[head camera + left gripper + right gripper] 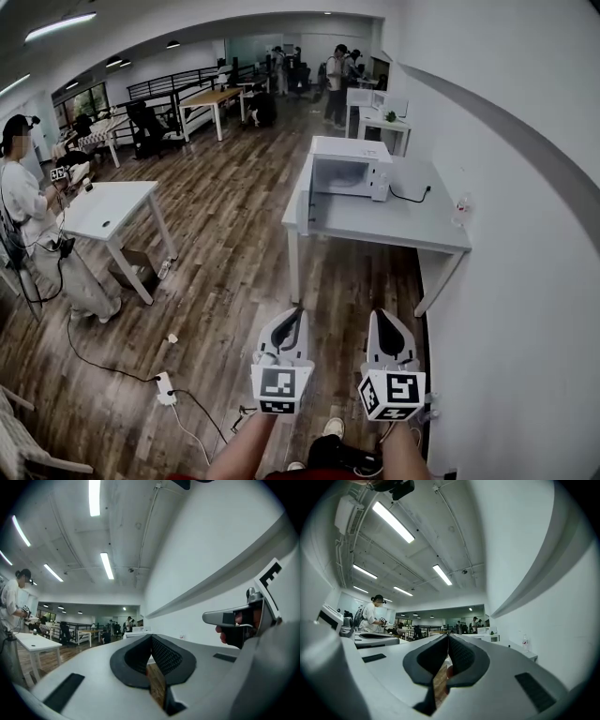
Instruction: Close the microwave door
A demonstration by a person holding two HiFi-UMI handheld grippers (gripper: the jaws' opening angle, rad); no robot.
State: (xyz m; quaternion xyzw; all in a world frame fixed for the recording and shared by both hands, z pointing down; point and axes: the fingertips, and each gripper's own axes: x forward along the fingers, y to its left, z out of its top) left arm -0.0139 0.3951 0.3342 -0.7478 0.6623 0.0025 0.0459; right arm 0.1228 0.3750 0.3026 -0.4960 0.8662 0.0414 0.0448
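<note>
While forearms (246, 448) reach forward side by side, left tongs (297, 311) together, right tongs (380, 315) together, empty

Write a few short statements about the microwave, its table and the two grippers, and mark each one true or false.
1. The microwave stands on the grey table beside the wall. True.
2. The microwave door is already closed. False: it stands open, swung out at the microwave's left side in the head view.
3. The left gripper grips the door. False: it is shut on nothing and is well short of the table.
4. The right gripper has its jaws together with nothing between them. True.
5. A person stands at a white table on the left of the head view. True.
</note>
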